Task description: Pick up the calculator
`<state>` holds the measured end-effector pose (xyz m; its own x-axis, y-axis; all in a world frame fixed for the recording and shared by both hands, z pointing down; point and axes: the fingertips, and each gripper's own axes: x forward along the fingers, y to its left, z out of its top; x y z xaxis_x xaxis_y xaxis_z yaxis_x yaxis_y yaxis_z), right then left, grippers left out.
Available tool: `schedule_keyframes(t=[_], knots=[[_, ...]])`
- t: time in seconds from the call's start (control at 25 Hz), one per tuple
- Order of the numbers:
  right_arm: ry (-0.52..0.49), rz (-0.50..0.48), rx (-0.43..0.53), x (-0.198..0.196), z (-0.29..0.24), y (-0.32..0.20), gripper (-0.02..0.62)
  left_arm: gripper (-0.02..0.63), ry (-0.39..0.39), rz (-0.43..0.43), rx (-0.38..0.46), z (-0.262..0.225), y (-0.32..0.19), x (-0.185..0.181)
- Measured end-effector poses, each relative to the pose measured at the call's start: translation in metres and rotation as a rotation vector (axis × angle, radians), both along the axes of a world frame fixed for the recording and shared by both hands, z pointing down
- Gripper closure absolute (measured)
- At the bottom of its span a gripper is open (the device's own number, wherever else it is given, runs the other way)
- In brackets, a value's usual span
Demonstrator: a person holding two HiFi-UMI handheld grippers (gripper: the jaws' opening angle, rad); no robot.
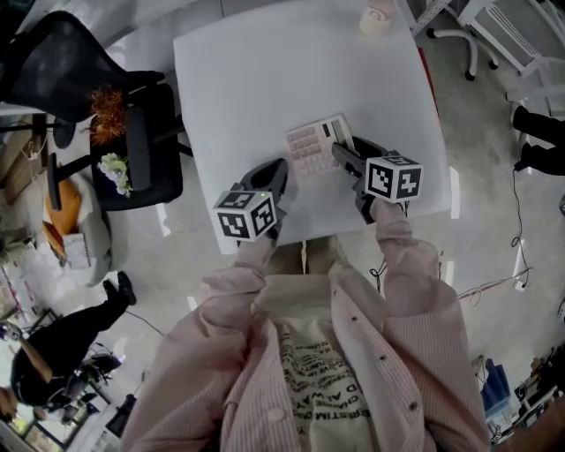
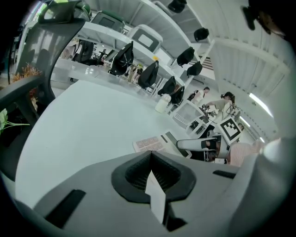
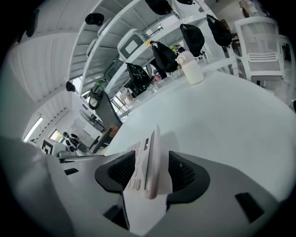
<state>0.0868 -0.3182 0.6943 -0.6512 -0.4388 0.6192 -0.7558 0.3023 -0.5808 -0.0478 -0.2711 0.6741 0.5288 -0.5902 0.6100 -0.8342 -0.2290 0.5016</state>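
Item: calculator point(image 1: 320, 146), pale body with rows of pinkish keys and a dark display strip, at the near half of the white counter point(image 1: 256, 71), between the two tools and closer to the right one. Right tool point(image 1: 342, 157): clamped on the calculator's display end; the right gripper view shows the casing point(image 3: 147, 166) edge-on between the two ribbed black pads point(image 3: 185, 171), both pressing its faces. Whether the calculator is clear of the counter surface cannot be told; in the left gripper view it point(image 2: 152, 143) appears to lie low and flat against the top. Left tool point(image 1: 275, 177): jaws brought together with nothing between them, tips just left of the calculator and not touching it. Each tool carries a marker cube, left point(image 1: 245, 214) and right point(image 1: 394, 177), near the person's pink striped sleeves point(image 1: 402, 243). Further contents: one small white container point(image 1: 378, 18) at the far edge of the counter, well apart from the calculator. Surroundings: black office chair point(image 1: 146, 168) left of the counter, with orange and white flowers point(image 1: 108, 115) beside it; a person in dark clothing point(image 1: 62, 340) on the floor area at lower left.
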Motion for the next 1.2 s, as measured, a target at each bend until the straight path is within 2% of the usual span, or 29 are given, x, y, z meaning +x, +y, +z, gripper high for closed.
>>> schedule_keyframes(t=[0.24,0.44,0.64,0.8,1.2], knots=[[-0.022,-0.048,-0.063,-0.013,0.009,0.003,0.386,0.604,0.012,0.010,-0.024,0.007,0.000,-0.001],[-0.029,-0.052,-0.072,-0.017,0.013,0.002,0.472,0.604,0.020,0.005,-0.032,0.010,-0.001,-0.004],[-0.043,-0.052,-0.083,-0.015,0.011,0.000,0.482,0.604,0.024,0.006,-0.033,0.010,-0.001,-0.002],[-0.104,-0.004,-0.099,-0.014,0.009,-0.001,0.509,0.604,0.027,0.007,-0.033,0.010,0.000,-0.001],[-0.202,0.092,-0.109,-0.012,-0.002,0.002,0.529,0.604,0.025,0.003,-0.009,-0.001,-0.001,-0.003]])
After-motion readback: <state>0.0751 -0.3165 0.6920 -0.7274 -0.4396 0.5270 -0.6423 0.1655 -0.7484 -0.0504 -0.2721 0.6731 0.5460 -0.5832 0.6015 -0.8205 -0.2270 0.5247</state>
